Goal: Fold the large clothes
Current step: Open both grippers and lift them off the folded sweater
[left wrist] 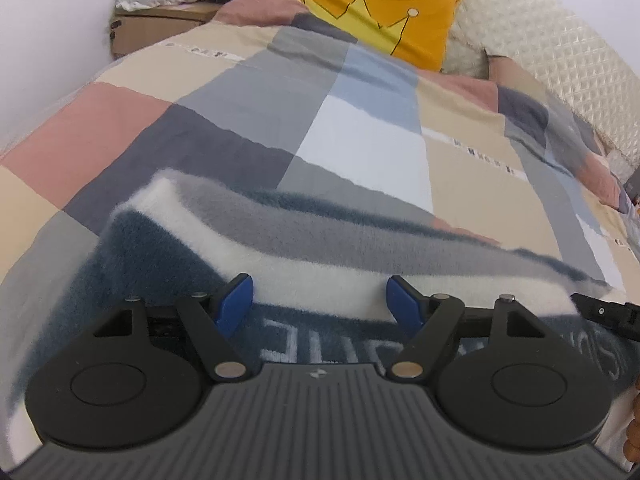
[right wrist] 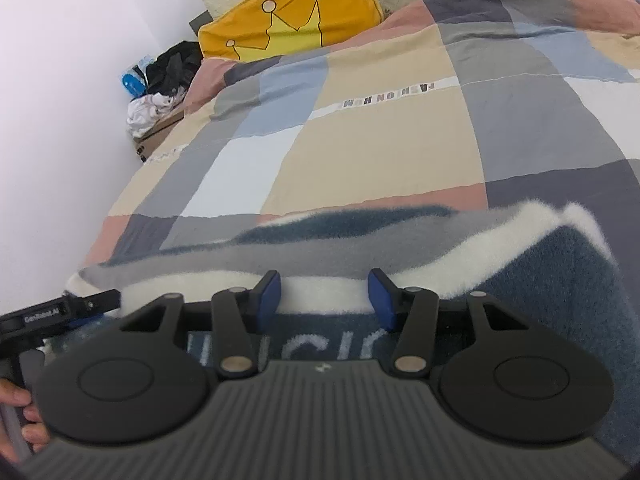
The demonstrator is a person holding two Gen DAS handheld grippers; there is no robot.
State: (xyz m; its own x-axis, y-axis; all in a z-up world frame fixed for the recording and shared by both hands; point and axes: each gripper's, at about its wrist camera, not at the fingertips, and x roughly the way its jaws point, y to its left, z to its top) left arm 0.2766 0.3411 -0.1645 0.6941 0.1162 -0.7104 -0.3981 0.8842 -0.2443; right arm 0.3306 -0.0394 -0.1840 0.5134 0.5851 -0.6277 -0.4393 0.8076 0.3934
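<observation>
A fluffy garment (left wrist: 280, 236) in dark blue, grey and white bands with white lettering lies folded on the bed; it also shows in the right wrist view (right wrist: 400, 240). My left gripper (left wrist: 320, 304) is open, its blue pads (left wrist: 236, 304) just above the garment's white band near its left end. My right gripper (right wrist: 324, 300) is open over the same white band toward the garment's right end. Neither holds the fabric. Each gripper shows at the edge of the other's view: the right one (left wrist: 604, 312) and the left one (right wrist: 60, 312).
The bed is covered by a patchwork quilt (left wrist: 360, 128) of beige, grey, pink and blue. A yellow crown pillow (left wrist: 360, 4) lies at the head by a cream quilted headboard (left wrist: 540, 40). A cardboard box (left wrist: 156, 28) with heaped clothes stands by the wall.
</observation>
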